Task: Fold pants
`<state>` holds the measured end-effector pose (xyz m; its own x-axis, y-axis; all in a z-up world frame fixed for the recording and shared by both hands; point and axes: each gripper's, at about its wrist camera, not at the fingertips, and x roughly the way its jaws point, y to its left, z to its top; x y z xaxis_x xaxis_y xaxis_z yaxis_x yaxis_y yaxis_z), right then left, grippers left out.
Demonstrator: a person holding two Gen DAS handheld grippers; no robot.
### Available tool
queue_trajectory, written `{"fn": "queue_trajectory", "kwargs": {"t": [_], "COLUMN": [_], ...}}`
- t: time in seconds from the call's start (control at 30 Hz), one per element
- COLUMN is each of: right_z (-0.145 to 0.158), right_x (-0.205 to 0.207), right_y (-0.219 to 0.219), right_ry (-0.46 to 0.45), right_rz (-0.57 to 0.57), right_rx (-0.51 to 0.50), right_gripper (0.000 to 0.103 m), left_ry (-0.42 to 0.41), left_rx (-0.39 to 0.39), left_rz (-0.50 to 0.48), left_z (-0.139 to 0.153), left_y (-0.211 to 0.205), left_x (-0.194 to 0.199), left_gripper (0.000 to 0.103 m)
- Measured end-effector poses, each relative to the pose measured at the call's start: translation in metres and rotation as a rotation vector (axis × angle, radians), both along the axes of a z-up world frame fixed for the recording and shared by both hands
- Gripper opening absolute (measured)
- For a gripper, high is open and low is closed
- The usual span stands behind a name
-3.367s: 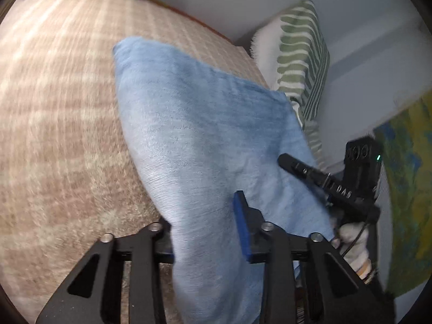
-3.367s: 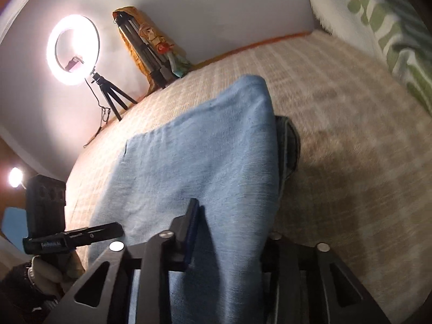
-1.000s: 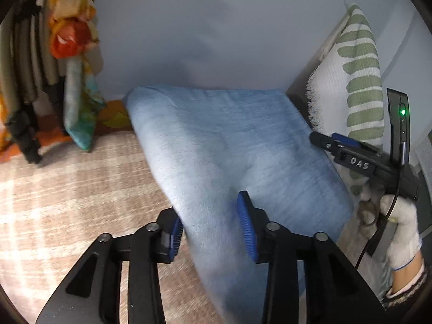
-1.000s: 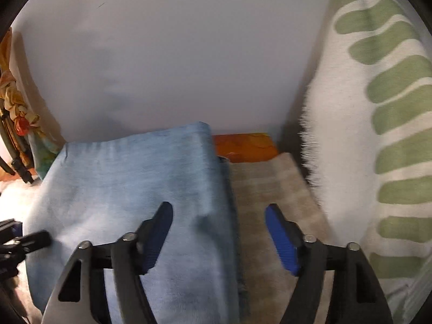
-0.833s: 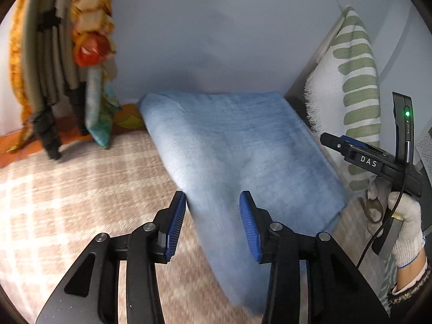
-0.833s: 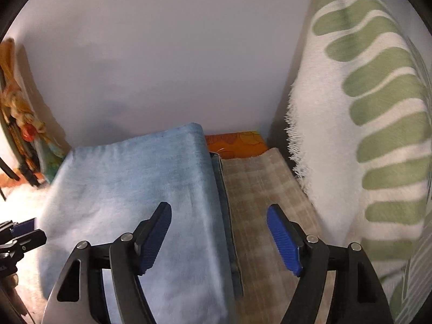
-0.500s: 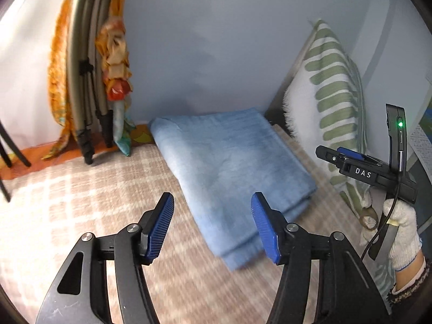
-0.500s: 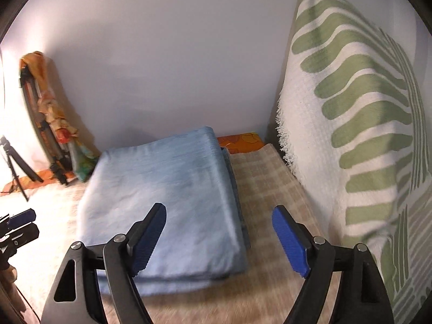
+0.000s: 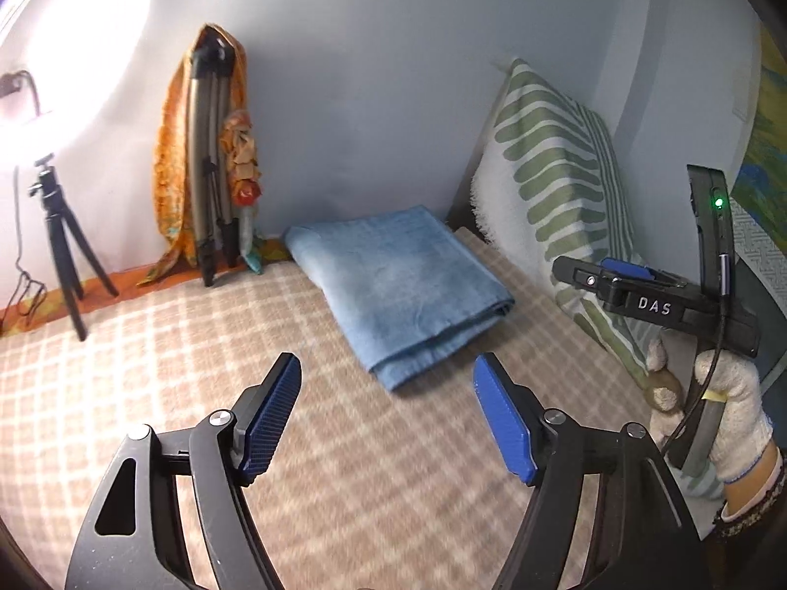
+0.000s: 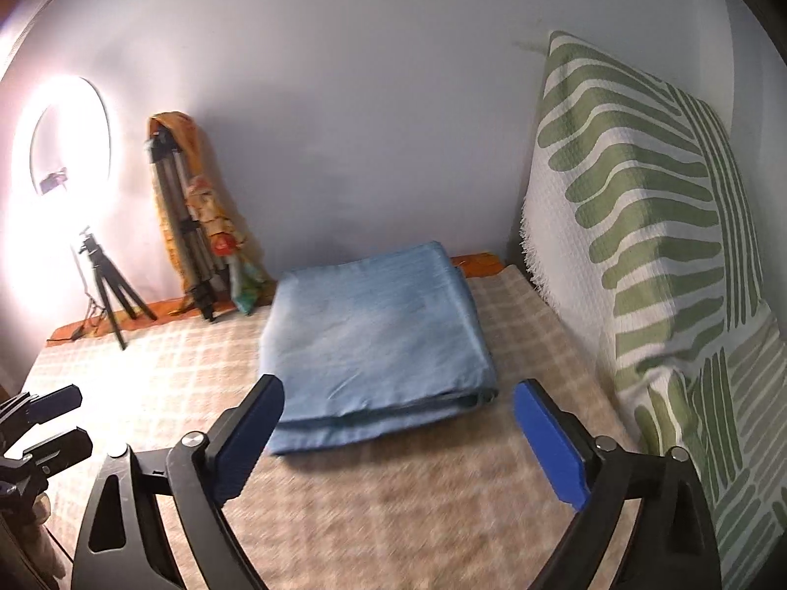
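Note:
The light blue pants (image 9: 398,285) lie folded in a flat rectangle on the beige checked bed cover (image 9: 172,359), near the back wall. They also show in the right wrist view (image 10: 374,339). My left gripper (image 9: 388,408) is open and empty, held back from the pants' near edge. My right gripper (image 10: 398,432) is open and empty, just in front of the folded stack. The right gripper's body (image 9: 654,305) shows at the right of the left wrist view, held by a gloved hand.
A white pillow with green stripes (image 10: 639,246) leans at the right of the pants. A folded tripod draped in orange cloth (image 9: 206,172) stands against the back wall. A ring light on a small tripod (image 10: 69,157) glows at the left.
Both grippers let go of the pants and opened wide. They pulled back from the folded stack, which now lies still on the bed.

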<state>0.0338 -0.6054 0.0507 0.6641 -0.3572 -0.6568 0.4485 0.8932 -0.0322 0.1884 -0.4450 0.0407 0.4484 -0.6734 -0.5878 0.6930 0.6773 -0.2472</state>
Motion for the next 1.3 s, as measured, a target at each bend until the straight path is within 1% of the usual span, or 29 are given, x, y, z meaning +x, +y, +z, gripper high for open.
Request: {"fn": "queue_trajectory", "kwargs": {"t": [0.07,0.1,0.23,0.4,0.6,0.8,0.9,0.97,1.07,1.13,1.2,1.27,1.3], "right_z": [0.000,-0.001,-0.006,-0.012,-0.019,-0.024,-0.026,-0.027,-0.029,-0.031,-0.031,-0.031,-0.032], "right_x": [-0.010,-0.015,-0.032,-0.055,-0.077,-0.086,-0.090,-0.092,-0.093,-0.092,-0.092,-0.091,-0.090], "right_y": [0.013,0.020,0.046,0.074,0.095,0.116,0.124,0.128,0.130,0.131,0.132,0.132,0.131], "right_ry": [-0.011,-0.012,-0.018,-0.043,-0.052,-0.027,-0.029,-0.041,-0.056,-0.061,-0.067,-0.073,-0.074], "right_rz": [-0.002,-0.003,-0.001,-0.007,-0.028,-0.027,-0.021,-0.021,-0.031,-0.034,-0.036,-0.038,-0.036], "right_rx": [-0.003,-0.009,-0.011,-0.007,0.004,-0.018,-0.029,-0.030,-0.033,-0.043,-0.051,-0.046,-0.042], "right_gripper": [0.100,0.100,0.101,0.103,0.103,0.103,0.103,0.103,0.103,0.103,0.103,0.103,0.103], "left_ry": [-0.001,-0.006,-0.047,-0.061,-0.088,-0.095,-0.088,-0.102,-0.115,-0.113,-0.107,-0.098,-0.089], "left_rx": [-0.013,-0.018,-0.010,-0.008,-0.005,0.015,0.030,0.039,0.074,0.102,0.111,0.105,0.095], "left_rz": [0.000,-0.001,-0.008,-0.017,-0.016,0.003,0.024,0.036,0.027,0.040,0.057,0.067,0.073], "left_z": [0.002,0.003,0.003,-0.003,-0.011,-0.021,-0.028,-0.031,-0.036,-0.038,-0.039,-0.039,-0.040], "left_y": [0.008,0.013,0.032,0.054,0.072,0.084,0.089,0.090,0.087,0.086,0.087,0.088,0.089], "left_x": [-0.011,-0.017,-0.045,-0.072,-0.094,-0.107,-0.110,-0.111,-0.113,-0.113,-0.112,-0.112,-0.111], "left_gripper": [0.080,0.080,0.081,0.082,0.083,0.083,0.083,0.083,0.083,0.084,0.086,0.093,0.094]}}
